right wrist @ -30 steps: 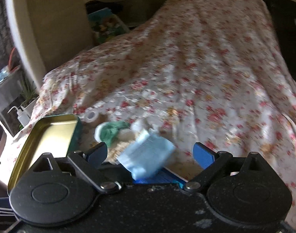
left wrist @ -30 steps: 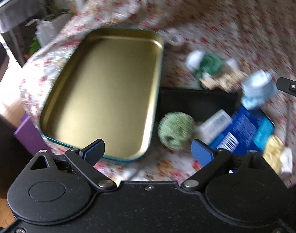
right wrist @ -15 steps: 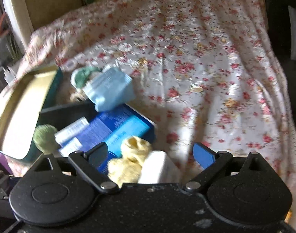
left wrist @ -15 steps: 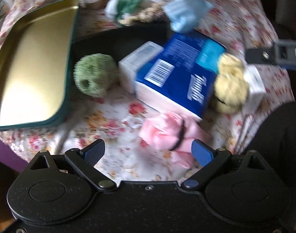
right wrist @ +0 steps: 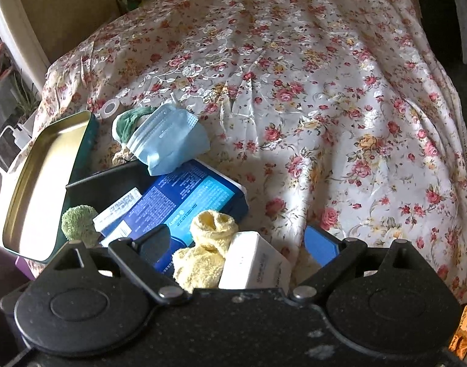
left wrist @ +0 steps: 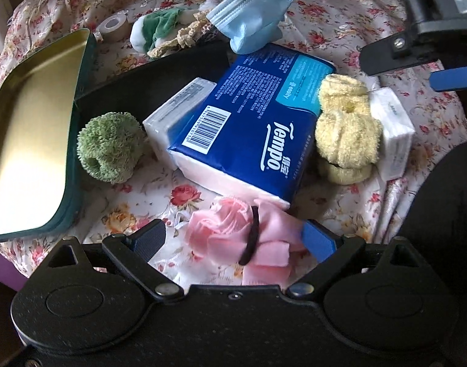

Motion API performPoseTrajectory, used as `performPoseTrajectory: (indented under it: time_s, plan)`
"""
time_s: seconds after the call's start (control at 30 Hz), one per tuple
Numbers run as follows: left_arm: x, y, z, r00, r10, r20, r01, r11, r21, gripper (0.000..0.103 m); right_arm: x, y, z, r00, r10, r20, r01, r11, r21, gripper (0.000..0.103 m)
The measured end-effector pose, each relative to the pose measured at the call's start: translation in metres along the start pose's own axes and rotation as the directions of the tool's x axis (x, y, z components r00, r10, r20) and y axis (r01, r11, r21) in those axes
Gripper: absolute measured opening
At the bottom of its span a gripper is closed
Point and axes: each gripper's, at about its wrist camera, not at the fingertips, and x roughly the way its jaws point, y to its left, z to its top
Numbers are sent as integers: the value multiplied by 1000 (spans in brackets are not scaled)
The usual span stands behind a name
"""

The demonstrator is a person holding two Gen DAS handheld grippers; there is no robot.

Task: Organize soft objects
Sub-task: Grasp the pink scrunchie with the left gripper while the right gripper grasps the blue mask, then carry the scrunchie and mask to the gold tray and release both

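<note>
A pile of soft things lies on a floral bedspread (right wrist: pixel 309 91). My left gripper (left wrist: pixel 236 238) stands open around a pink cloth bundle (left wrist: pixel 233 229) tied with a black band, its pads apart from it. Beyond lie a blue tissue pack (left wrist: pixel 248 128), a green pompom (left wrist: pixel 109 148), yellow fluffy socks (left wrist: pixel 346 128), a small white tissue pack (left wrist: pixel 392 128) and blue face masks (left wrist: pixel 248 9). My right gripper (right wrist: pixel 236 241) stands open over the yellow socks (right wrist: pixel 209 244) and the white pack (right wrist: pixel 257 263), holding nothing.
An empty gold tin tray (left wrist: pixel 28 134) with a teal rim sits at the left, beside a black tray (left wrist: pixel 147 76). A green-white cloth (left wrist: pixel 157 27) and a tape roll (left wrist: pixel 112 24) lie behind. The bedspread stretches bare to the right. The bed edge is near.
The left gripper swung right from the gold tray and came down over the pink bundle. The right gripper tilted down toward the yellow socks and white pack.
</note>
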Motion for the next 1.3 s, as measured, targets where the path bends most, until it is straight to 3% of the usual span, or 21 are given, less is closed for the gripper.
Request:
performPoseTrajectory:
  time_s: [0.03,0.1,0.2,0.4,0.83,1.0,1.13,1.3]
  plan:
    - [3,0,1,1000,-8,-5,8,1000,0,92,0,0,0,1000,2,0,-2,1000,3,95]
    - [6,-1,4,999,-34,-13,34,999,-4,76,1,0,0,1000,5,0,-5,1000,6,95]
    - [12,-3,9,997,-68,-26,68,998,-17,64,1,1,-1,1000,6,3,-6,1000,5,95]
    - [8,9,14,994,-109,-20,107,993,-49,51,2,-4,-2,1000,16,8,-16,999,33,95]
    - [-20,22,2,987,-158,27,160,984,-75,47,-1,-9,5,998,-61,12,61,997,44,95]
    - [-30,30,4,984,-167,62,172,980,-101,47,-4,5,20,996,1,89,-5,999,38,96]
    - [-43,38,8,984,-131,118,143,984,-107,47,9,30,32,985,81,150,-78,997,-21,99]
    - [-51,46,10,982,-106,154,125,984,-124,47,45,63,46,987,85,136,-69,991,-117,102]
